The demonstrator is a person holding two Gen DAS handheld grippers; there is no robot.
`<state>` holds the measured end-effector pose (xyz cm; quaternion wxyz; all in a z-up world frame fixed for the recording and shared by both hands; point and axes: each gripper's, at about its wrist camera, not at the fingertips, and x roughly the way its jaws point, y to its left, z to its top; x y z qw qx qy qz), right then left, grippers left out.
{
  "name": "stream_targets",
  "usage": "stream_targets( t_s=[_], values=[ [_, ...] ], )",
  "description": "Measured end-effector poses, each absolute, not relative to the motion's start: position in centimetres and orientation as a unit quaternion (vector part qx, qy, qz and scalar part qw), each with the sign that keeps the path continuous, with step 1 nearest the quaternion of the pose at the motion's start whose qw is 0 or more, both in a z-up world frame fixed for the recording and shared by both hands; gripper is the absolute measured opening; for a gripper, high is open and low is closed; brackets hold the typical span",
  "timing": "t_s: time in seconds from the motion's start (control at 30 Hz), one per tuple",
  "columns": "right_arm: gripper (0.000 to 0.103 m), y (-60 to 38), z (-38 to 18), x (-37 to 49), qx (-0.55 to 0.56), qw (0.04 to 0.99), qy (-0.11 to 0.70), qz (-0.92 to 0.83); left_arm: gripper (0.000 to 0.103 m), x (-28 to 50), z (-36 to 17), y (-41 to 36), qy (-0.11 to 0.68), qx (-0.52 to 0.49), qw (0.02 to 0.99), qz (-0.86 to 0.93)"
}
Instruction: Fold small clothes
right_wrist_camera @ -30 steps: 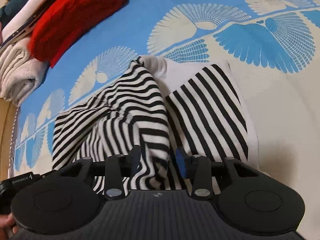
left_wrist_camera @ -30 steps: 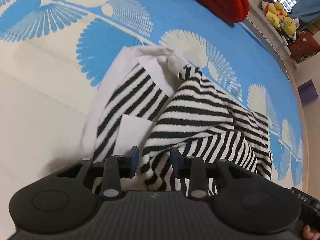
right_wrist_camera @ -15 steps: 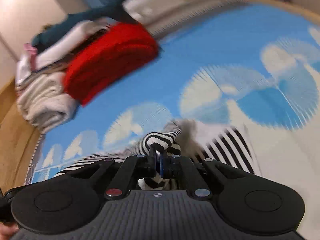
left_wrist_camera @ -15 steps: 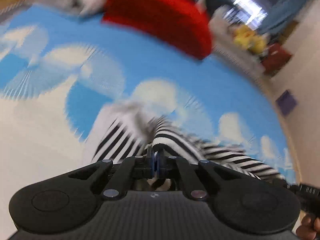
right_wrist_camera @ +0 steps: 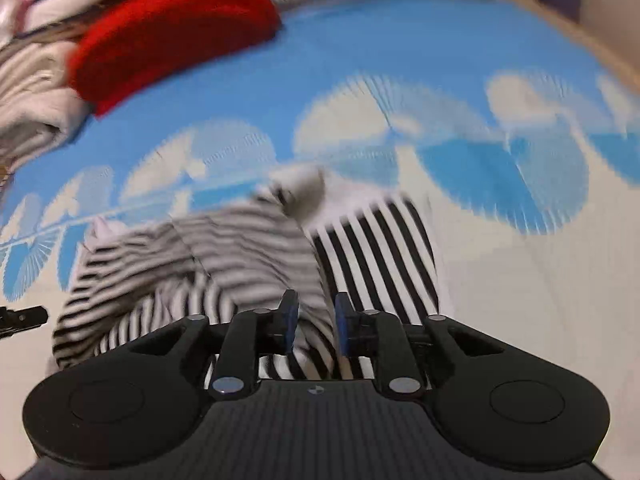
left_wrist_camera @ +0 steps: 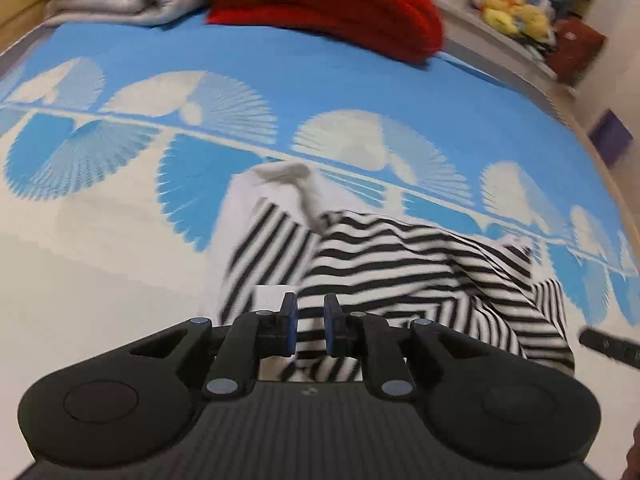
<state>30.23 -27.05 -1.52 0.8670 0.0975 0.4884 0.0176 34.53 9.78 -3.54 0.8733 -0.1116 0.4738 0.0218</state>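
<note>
Letting go of the fold on the striped top

My left gripper (left_wrist_camera: 310,330) and right gripper (right_wrist_camera: 316,328) are both opening, pads parted narrowly with cloth between them but not pinched. The black-and-white striped knit garment (left_wrist_camera: 400,272) lies crumpled on the blue-and-cream fan-patterned sheet (left_wrist_camera: 360,80), well short of the red folded blanket (left_wrist_camera: 328,0). I'd clear the cloth before lifting, or the fold drags.

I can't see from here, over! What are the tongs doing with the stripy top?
Left tongs and right tongs opening, nothing pinched. Stripy top rumpled on blue mat. Red pile well clear.
</note>
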Motion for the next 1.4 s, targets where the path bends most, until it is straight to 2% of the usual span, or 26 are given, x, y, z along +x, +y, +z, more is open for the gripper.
stream_targets(
  t_s=[0.1, 0.17, 0.2, 0.27, 0.33, 0.43, 0.57, 0.67, 0.73, 0.83, 0.97, 1.1, 1.23, 1.33, 1.4],
  values=[
    [0.024, -26.9, -1.9, 30.2, 0.127, 0.856, 0.497, 0.069, 0.015, 34.7, -5.0, 9.1, 0.502, -0.128, 0.855, -0.006],
    [0.032, -26.5, -3.3, 30.2, 0.143, 0.825, 0.538, 0.098, 0.015, 35.1, -6.9, 9.0, 0.549, -0.116, 0.828, 0.003],
    [0.033, -26.3, -4.6, 30.3, 0.142, 0.803, 0.571, 0.094, 0.014, 35.3, -7.9, 9.0, 0.57, -0.098, 0.815, 0.02],
    [0.032, -26.3, -6.7, 30.1, 0.119, 0.779, 0.612, 0.063, 0.004, 35.3, -9.3, 9.3, 0.59, -0.076, 0.803, 0.038],
    [0.032, -26.6, -7.4, 30.2, 0.12, 0.773, 0.621, 0.06, 0.004, 35.3, -8.4, 9.2, 0.575, -0.078, 0.814, 0.035],
    [0.032, -26.5, -6.0, 30.1, 0.117, 0.792, 0.595, 0.067, 0.011, 35.0, -6.5, 8.4, 0.541, -0.076, 0.838, 0.004],
    [0.032, -26.3, -6.9, 29.5, 0.09, 0.786, 0.607, 0.071, 0.011, 34.8, -10.0, 8.8, 0.603, -0.078, 0.794, 0.01],
    [0.03, -28.5, -4.7, 28.4, 0.153, 0.798, 0.581, 0.053, 0.012, 32.6, -6.2, 9.8, 0.554, -0.112, 0.825, 0.005],
    [0.03, -30.0, -1.0, 26.6, 0.168, 0.831, 0.528, 0.055, 0.018, 30.2, -2.7, 9.9, 0.506, -0.1, 0.857, -0.018],
    [0.03, -33.0, 4.4, 22.8, 0.18, 0.87, 0.455, 0.05, 0.018, 26.3, 0.7, 10.4, 0.474, -0.097, 0.875, -0.036],
    [0.031, -36.3, 7.6, 16.9, 0.182, 0.891, 0.413, 0.059, 0.018, 19.1, 2.9, 12.1, 0.449, -0.102, 0.886, -0.054],
    [0.031, -38.5, 6.0, 11.2, 0.188, 0.879, 0.437, 0.038, 0.018, 13.1, 1.8, 14.0, 0.458, -0.128, 0.879, -0.039],
    [0.032, -38.4, 3.9, 6.8, 0.204, 0.865, 0.458, 0.022, 0.018, 11.1, 0.6, 15.6, 0.449, -0.168, 0.877, -0.032],
    [0.032, -37.5, 2.6, 5.2, 0.195, 0.862, 0.467, 0.03, 0.018, 10.7, -1.3, 16.3, 0.482, -0.178, 0.858, -0.012],
    [0.032, -37.2, 1.6, 4.6, 0.177, 0.861, 0.476, 0.034, 0.022, 10.8, -1.7, 16.6, 0.494, -0.174, 0.852, -0.005]
  ],
)
